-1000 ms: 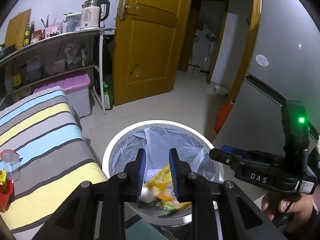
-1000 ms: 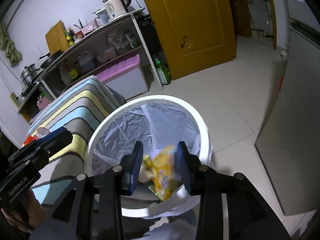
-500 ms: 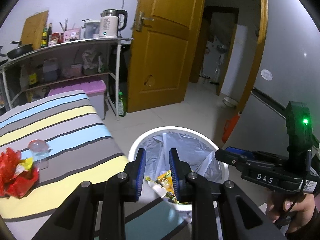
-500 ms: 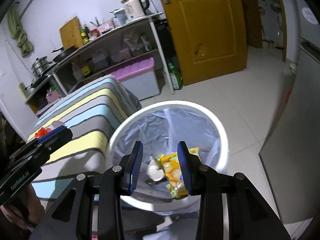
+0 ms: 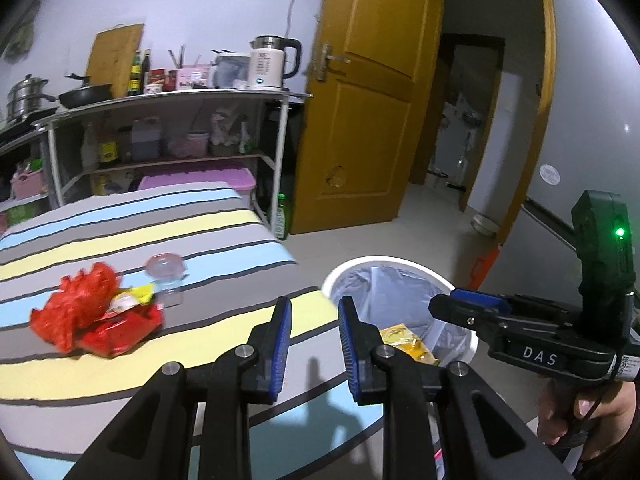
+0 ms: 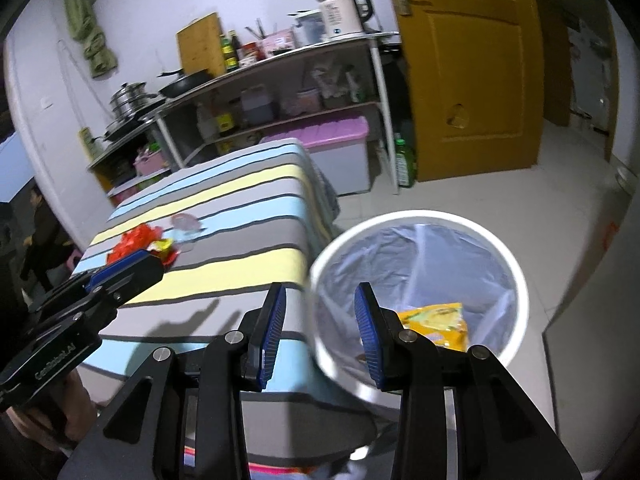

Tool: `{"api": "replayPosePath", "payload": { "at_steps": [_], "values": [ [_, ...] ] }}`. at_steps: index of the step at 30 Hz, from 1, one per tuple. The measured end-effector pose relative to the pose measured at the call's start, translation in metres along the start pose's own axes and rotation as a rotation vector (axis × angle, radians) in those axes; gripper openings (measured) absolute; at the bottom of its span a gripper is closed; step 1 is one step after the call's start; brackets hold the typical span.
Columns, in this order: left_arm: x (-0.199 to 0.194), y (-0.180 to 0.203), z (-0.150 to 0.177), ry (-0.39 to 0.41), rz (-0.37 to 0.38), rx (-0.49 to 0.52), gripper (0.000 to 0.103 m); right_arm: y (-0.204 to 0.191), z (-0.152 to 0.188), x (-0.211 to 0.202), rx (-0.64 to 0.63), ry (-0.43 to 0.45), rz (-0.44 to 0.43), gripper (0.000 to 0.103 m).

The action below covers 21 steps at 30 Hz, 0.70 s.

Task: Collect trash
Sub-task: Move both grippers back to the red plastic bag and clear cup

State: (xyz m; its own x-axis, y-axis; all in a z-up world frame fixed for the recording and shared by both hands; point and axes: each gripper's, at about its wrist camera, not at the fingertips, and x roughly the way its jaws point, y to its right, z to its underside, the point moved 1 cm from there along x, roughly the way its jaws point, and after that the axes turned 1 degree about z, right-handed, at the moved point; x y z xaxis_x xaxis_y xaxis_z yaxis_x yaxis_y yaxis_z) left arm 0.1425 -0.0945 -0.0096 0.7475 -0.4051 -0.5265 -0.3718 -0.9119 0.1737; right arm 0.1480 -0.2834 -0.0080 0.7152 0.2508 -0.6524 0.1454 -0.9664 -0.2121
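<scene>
A white trash bin [image 5: 400, 266] with a grey liner stands on the floor beside the striped table [image 5: 120, 248]; it also shows in the right wrist view [image 6: 516, 272]. A yellow wrapper [image 6: 438, 320] lies inside it. Red crumpled wrappers [image 5: 92, 314] and a clear plastic cup [image 5: 166, 276] lie on the table; the wrappers [image 6: 136, 242] and the cup [image 6: 185, 227] also show in the right wrist view. My left gripper [image 5: 314, 336] is open and empty above the table's near corner. My right gripper [image 6: 320, 330] is open and empty over the bin's left rim.
A metal shelf rack [image 5: 168, 100] with a kettle [image 5: 272, 62], pans and bottles stands behind the table. A pink-lidded storage box [image 6: 340, 136] and a green bottle [image 6: 404, 160] sit on the floor by it. A yellow door [image 5: 360, 120] is beyond the bin.
Both grippers have lifted and swung left, away from over the bin towards the table. The red wrappers and the cup have come into fuller view.
</scene>
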Motion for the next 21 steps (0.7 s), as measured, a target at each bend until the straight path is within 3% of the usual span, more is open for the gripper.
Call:
{"api": "replayPosePath", "payload": {
  "at_steps": [21],
  "values": [
    [-0.047,-0.092,0.019,0.030,-0.148,-0.118,0.023,-0.092,-0.002,0.032,-0.151,-0.047,-0.140,0.037]
  ]
}}
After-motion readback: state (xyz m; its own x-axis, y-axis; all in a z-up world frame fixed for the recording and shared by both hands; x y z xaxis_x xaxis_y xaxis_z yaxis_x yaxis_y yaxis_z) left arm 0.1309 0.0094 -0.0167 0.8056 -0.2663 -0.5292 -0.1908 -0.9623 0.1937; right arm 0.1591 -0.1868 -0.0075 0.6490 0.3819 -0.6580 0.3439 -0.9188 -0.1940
